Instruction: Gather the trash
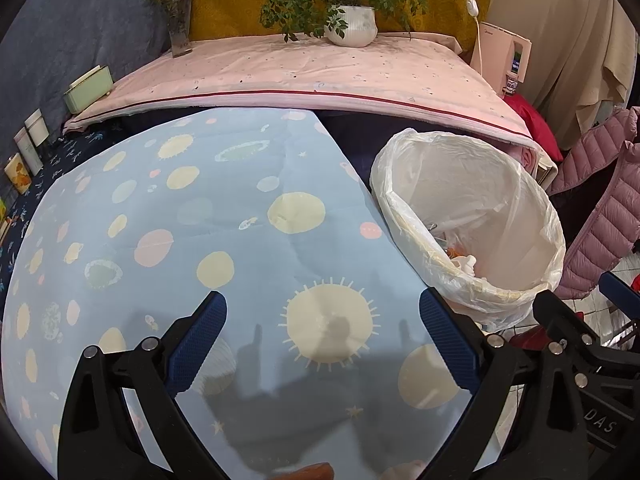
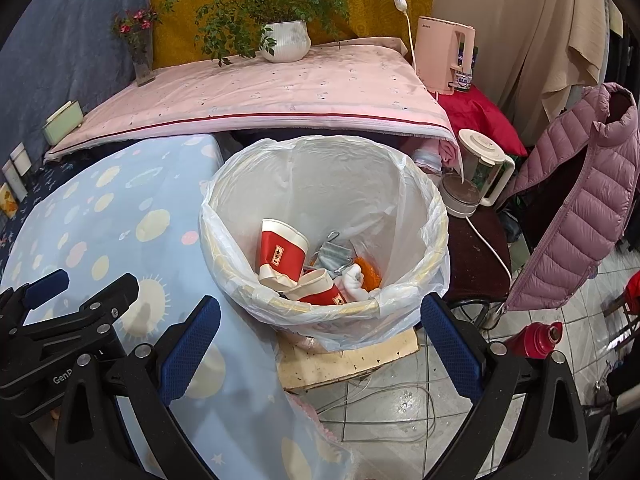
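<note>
A trash bin lined with a white plastic bag (image 2: 400, 216) stands beside the table; it also shows at the right of the left wrist view (image 1: 516, 200). Inside lie two red and white paper cups (image 2: 282, 256), a grey binder clip (image 2: 332, 258), an orange scrap (image 2: 370, 272) and white crumpled paper (image 2: 354, 280). My right gripper (image 2: 320, 320) is open and empty just above the bin's near rim. My left gripper (image 1: 322, 314) is open and empty over the blue patterned tablecloth (image 1: 200, 220), left of the bin. An orange bit (image 1: 316, 470) shows at the bottom edge.
A pink-covered higher table (image 2: 260, 92) holds a potted plant (image 2: 286, 40) and a flower vase (image 2: 142, 56). A pink appliance (image 2: 444, 52), a blender jug (image 2: 478, 168), a pink puffer jacket (image 2: 580, 192), a red flask (image 2: 536, 338) and floor cables (image 2: 380, 412) surround the bin.
</note>
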The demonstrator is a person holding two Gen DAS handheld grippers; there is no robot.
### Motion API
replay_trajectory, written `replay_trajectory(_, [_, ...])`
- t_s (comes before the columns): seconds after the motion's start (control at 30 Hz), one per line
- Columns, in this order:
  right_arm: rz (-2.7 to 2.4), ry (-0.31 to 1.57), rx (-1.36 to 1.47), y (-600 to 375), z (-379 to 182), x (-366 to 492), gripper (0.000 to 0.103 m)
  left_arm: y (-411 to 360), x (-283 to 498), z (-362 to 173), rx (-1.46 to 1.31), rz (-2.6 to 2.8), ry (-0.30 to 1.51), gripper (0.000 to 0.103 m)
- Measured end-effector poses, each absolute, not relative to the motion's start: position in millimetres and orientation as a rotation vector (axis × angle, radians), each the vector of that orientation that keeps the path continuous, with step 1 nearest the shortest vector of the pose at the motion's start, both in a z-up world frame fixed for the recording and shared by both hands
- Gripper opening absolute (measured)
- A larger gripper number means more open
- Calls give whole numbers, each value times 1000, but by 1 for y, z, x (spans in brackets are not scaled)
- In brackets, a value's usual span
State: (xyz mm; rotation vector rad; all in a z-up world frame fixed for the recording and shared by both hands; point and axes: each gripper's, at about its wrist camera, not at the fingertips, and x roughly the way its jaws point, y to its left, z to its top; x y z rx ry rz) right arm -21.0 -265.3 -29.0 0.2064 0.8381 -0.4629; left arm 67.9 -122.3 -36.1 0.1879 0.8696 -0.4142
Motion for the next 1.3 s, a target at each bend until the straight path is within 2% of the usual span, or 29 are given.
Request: replay_trajectory(1.3, [-491, 838, 183, -265, -31, -36, 96, -121, 54, -35, 195, -393, 864, 93])
